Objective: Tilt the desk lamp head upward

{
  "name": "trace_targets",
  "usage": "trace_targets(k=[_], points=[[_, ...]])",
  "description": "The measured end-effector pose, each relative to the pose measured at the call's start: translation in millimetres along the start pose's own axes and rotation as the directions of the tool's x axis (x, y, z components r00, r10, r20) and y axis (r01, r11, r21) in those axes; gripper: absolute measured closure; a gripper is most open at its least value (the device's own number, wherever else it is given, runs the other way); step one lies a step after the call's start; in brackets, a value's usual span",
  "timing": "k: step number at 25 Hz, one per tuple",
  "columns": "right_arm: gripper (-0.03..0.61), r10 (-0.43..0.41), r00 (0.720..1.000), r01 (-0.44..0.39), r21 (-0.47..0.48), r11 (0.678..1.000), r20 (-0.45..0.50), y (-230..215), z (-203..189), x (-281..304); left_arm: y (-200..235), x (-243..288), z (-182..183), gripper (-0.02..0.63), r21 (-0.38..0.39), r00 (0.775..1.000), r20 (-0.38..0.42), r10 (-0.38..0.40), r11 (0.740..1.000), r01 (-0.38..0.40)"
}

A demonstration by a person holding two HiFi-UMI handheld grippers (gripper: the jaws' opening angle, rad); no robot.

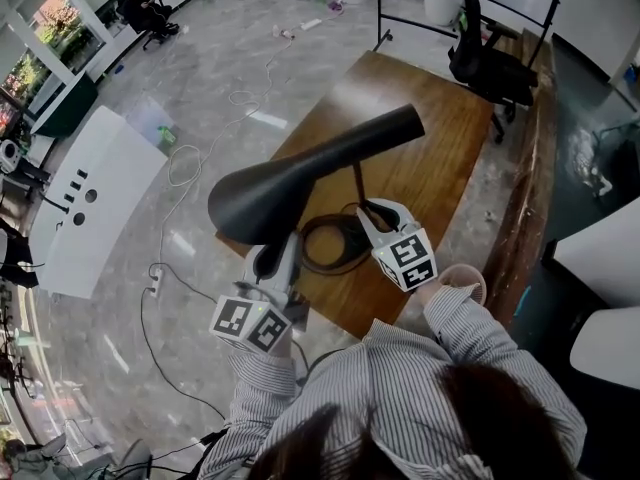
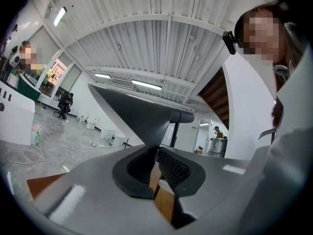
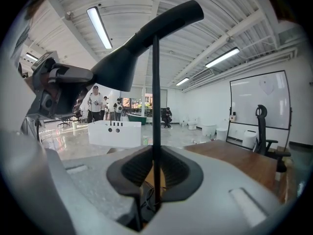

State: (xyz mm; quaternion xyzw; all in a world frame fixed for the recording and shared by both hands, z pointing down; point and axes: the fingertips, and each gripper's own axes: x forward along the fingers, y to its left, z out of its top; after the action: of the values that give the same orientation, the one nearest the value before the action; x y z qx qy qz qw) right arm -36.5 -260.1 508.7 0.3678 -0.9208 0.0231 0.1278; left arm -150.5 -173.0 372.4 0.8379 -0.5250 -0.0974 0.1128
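Left tool [image 1: 277, 250] level, gripping lamp head [image 1: 300, 173]

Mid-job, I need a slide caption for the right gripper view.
Right gripper clamps the lamp's thin stem; the black shade slants overhead, the wooden desk beyond.

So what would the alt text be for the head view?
From above, a person in a striped shirt works a black desk lamp on a wooden desk with two grippers: the left gripper pinches the wide rim of the cone-shaped lamp head, the right gripper clamps the thin stem.
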Motion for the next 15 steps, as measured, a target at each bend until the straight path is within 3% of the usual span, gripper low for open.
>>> trace_targets(k=[15], points=[[0.531, 0.000, 1.000, 0.000, 0.017, 1.000, 0.000, 2.0, 2.9, 0.8, 4.7, -15.5, 69.5, 0.584, 0.119, 0.996, 0.083, 0.025, 0.992, -0.035]])
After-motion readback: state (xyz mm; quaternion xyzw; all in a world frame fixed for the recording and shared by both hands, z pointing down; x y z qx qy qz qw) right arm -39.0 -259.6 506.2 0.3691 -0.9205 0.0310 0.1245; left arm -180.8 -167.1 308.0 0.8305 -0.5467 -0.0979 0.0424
